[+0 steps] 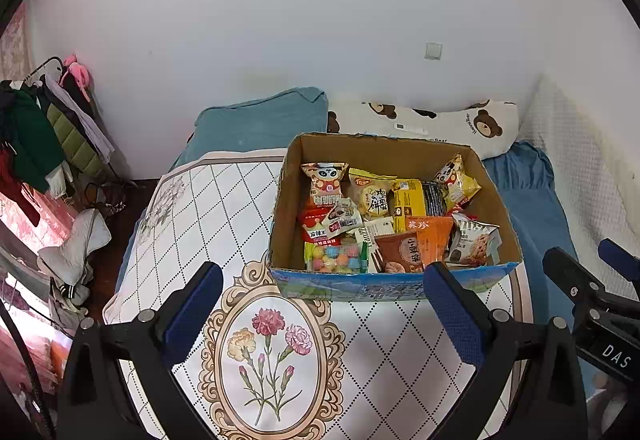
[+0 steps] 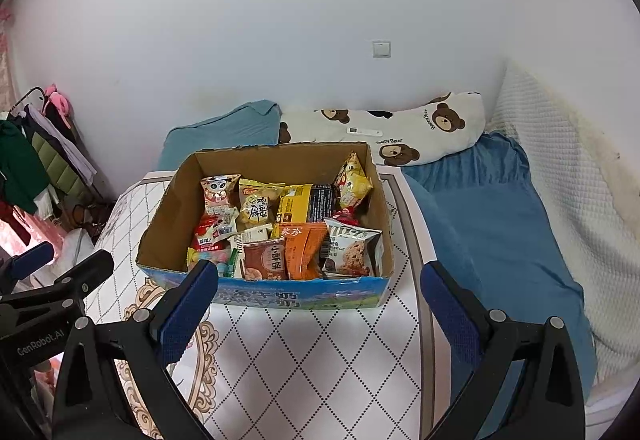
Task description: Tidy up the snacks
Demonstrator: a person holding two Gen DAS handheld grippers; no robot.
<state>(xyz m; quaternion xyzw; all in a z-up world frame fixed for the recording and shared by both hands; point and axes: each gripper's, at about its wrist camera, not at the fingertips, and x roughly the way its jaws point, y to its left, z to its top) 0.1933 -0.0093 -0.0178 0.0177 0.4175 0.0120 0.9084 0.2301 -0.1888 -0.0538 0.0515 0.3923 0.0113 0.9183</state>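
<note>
An open cardboard box (image 1: 384, 153) (image 2: 168, 215) with a blue printed front stands on a white diamond-pattern cloth on a bed. Several snack packets fill it: a panda packet (image 1: 325, 179) (image 2: 218, 189), a yellow biscuit bag (image 1: 372, 195) (image 2: 258, 205), an orange packet (image 1: 430, 236) (image 2: 306, 248), a brown packet (image 1: 400, 252) (image 2: 266, 258), a cookie bag (image 1: 474, 244) (image 2: 354, 250) and a bag of coloured candies (image 1: 336, 258). My left gripper (image 1: 322, 286) hovers open in front of the box. My right gripper (image 2: 320, 288) is open too, just before the box's front wall. Neither holds anything.
A floral medallion (image 1: 272, 360) decorates the cloth in front of the box. A teal pillow (image 1: 264, 119) and a bear-print pillow (image 2: 400, 127) lie behind the box against the wall. A blue blanket (image 2: 500, 224) covers the bed's right side. A clothes rack (image 1: 44, 127) stands at the left.
</note>
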